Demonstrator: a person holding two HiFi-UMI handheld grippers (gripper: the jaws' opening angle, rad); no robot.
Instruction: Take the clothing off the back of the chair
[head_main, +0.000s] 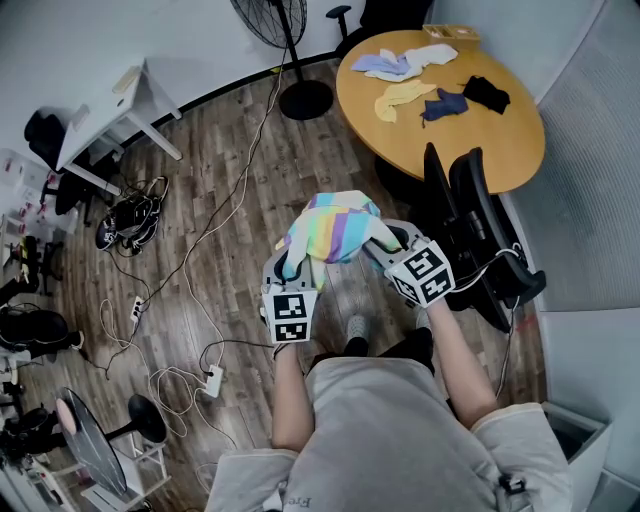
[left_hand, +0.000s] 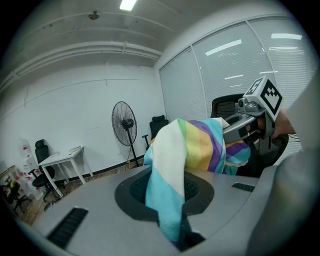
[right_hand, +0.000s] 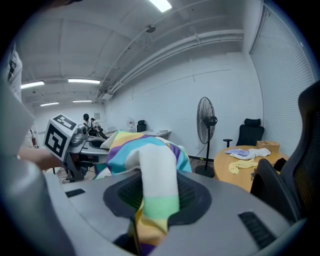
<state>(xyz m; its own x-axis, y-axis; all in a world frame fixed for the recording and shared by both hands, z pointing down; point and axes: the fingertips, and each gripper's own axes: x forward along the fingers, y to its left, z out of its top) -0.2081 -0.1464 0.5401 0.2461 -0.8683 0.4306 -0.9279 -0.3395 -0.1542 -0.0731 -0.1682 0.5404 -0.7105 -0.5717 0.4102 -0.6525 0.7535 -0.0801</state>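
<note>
A pastel rainbow-striped garment hangs bunched in the air between my two grippers, left of the black office chair. My left gripper is shut on one end of it. In the left gripper view the cloth runs down into the closed jaws. My right gripper is shut on the other end, and in the right gripper view the fabric is pinched low between the jaws. The chair back carries no clothing that I can see.
A round wooden table at the upper right carries several loose garments. A standing fan is beside it, and a white desk stands at the left. Cables and power strips trail over the wooden floor.
</note>
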